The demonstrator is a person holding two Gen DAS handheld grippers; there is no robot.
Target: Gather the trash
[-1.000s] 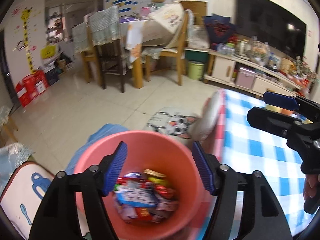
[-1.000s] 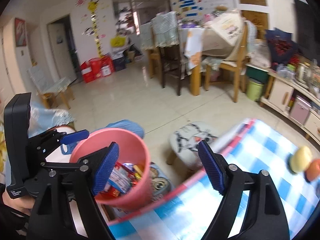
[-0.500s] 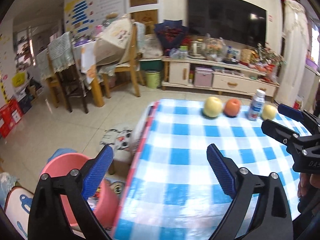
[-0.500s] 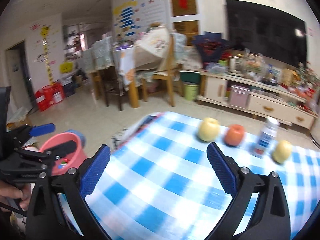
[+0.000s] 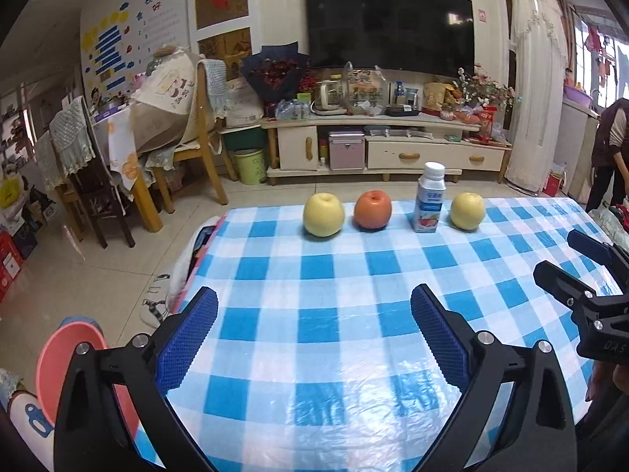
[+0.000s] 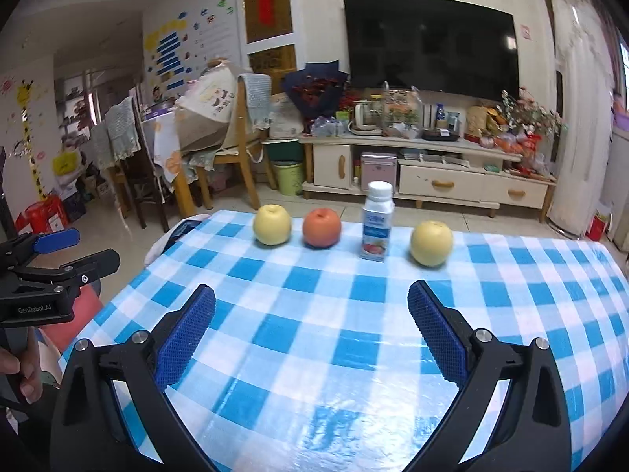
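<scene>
Two grippers, each with two blue ribbed pads. The left gripper (image 5: 314, 338) has its jaws spread wide with nothing between them; they have just been opening. The right gripper (image 6: 310, 334) is likewise spread wide and empty, having just been opening, and its side bears the partly legible letters "DAS" in the left wrist view, while the left gripper's side reads "GenRoboLAI" or similar in the right wrist view. Both hang above one table (image 5: 354, 354) covered by a blue-and-white checked cloth under a glossy clear sheet. Along the table's far edge stand four items in one row: two yellow apples (image 5: 323, 214) (image 5: 467, 211), one orange-red fruit (image 5: 372, 209) and one small drink bottle (image 5: 429, 204) with a white cap and a blue label whose print is too small to read; the bottle stands upright between the orange-red fruit and the right-hand yellow apple. One pink bin (image 5: 59, 358), the container for the trash, sits on the floor off the table's near left corner, partly hidden behind the left gripper's arm. Beyond the table's far edge: one dark television (image 5: 389, 25), one cream cabinet (image 5: 385, 145) crowded with goods, one green bin (image 5: 251, 165).
</scene>
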